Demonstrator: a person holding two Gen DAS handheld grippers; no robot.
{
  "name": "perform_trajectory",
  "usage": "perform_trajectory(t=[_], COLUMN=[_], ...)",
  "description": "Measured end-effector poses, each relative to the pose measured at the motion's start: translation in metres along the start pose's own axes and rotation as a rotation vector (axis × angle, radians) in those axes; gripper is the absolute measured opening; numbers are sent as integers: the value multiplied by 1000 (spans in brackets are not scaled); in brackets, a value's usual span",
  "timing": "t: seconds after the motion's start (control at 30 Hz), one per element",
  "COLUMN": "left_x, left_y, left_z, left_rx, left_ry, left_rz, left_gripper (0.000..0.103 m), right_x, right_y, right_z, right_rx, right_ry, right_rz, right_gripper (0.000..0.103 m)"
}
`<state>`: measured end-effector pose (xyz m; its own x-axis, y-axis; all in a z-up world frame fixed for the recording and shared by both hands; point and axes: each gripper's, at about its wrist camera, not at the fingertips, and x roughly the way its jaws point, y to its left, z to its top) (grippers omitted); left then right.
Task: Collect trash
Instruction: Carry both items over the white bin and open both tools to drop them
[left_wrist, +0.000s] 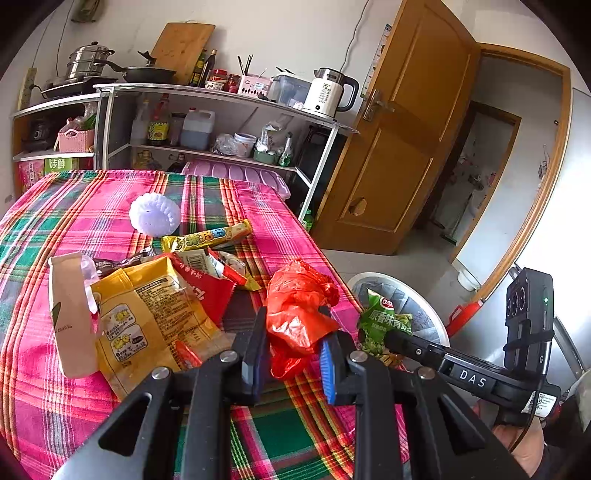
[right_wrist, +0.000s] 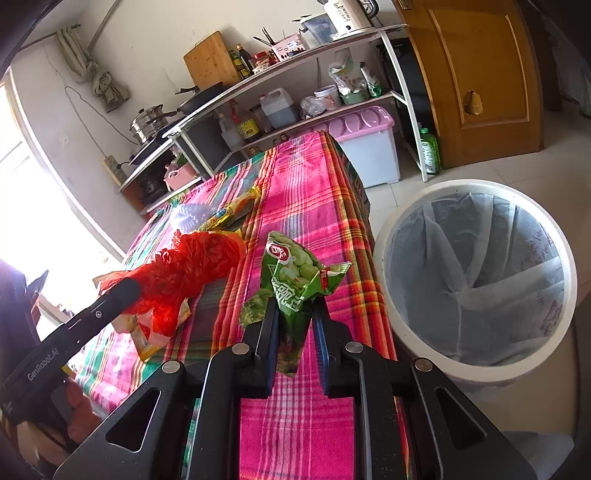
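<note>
Left wrist view: a red plastic bag (left_wrist: 299, 314) is clamped between the jaws of the left gripper (left_wrist: 295, 354), just above the plaid tablecloth (left_wrist: 92, 206). Left of the bag a pile remains – yellow snack packet (left_wrist: 155, 317), paper carton (left_wrist: 72, 314), red wrapper (left_wrist: 207, 291), candy stick (left_wrist: 208, 238), white foam net (left_wrist: 155, 215).

Right wrist view: a green snack packet (right_wrist: 295, 284) is pinched by the right gripper (right_wrist: 295, 332), jaws nearly together, w/ the lined bin (right_wrist: 480, 273) just right of it – seemingly empty. Approx. two pieces lifted, none binned; most still to be collected.

Red plastic bag (left_wrist: 295, 306); green snack packet (right_wrist: 295, 280); pink-green plaid tablecloth (left_wrist: 92, 206); white bin (right_wrist: 384, 266).
</note>
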<state>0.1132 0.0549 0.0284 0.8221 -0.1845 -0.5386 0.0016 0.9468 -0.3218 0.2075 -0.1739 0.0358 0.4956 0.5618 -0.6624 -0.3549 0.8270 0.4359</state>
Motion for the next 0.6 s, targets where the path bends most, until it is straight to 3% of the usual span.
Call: perform_trajectory(t=[0.6], left_x=[56], left_y=[-88], left_z=[5], left_rx=[155], left_ry=[69], left_rz=[-119], left_gripper=[25], right_x=[-37], right_y=[-64], right_z=[2], right_rx=[51], right_ry=[-55], right_rz=[-150], right_gripper=[18])
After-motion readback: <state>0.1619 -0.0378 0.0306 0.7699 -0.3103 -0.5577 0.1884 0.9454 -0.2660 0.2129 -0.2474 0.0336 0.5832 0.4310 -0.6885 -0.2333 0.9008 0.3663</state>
